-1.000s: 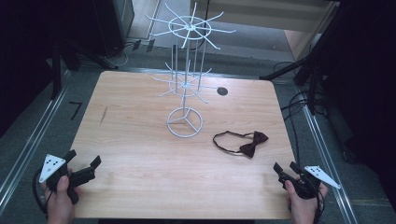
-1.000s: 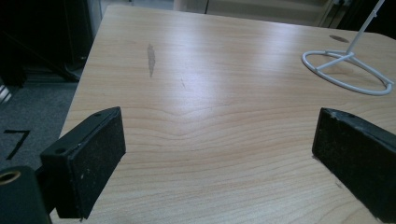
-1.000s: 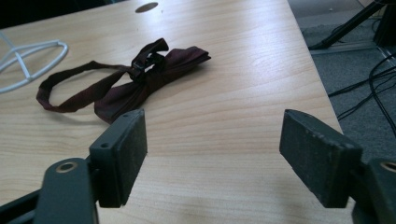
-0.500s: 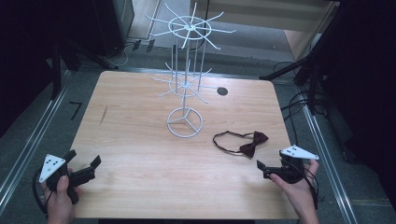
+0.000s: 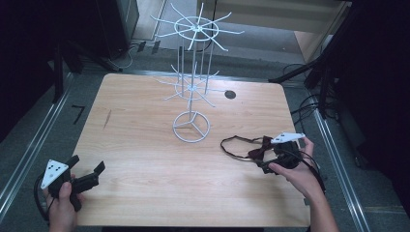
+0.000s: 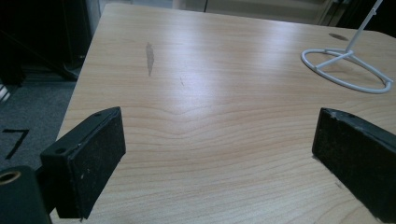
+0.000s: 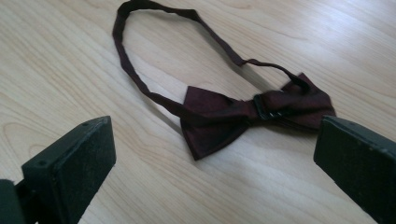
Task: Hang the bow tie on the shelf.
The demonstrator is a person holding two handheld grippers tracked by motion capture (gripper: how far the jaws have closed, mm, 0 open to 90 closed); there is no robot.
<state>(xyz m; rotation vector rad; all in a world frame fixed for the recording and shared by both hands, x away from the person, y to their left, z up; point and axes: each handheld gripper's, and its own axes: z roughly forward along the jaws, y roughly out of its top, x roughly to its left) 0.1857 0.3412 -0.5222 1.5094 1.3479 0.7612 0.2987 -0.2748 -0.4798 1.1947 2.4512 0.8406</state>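
Bow tie (image 5: 254,151) lies flat on table (image 5: 145,145), approx 4 o'clock from rack (image 5: 192,126) base, strap looped out toward 9 o'clock. In right gripper view the tie sits just ahead of my jaws, bow between them but further on, nothing touching. Right gripper (image 5: 269,163) hovers at the tie's 4 o'clock edge; jaws have just been opening, now spread wide w/ nothing between the pads. Left gripper (image 5: 87,170) sits at table's 7 o'clock corner, well apart from tie, jaws also spread, bare wood between them; rack base at approx 1 o'clock in its view.
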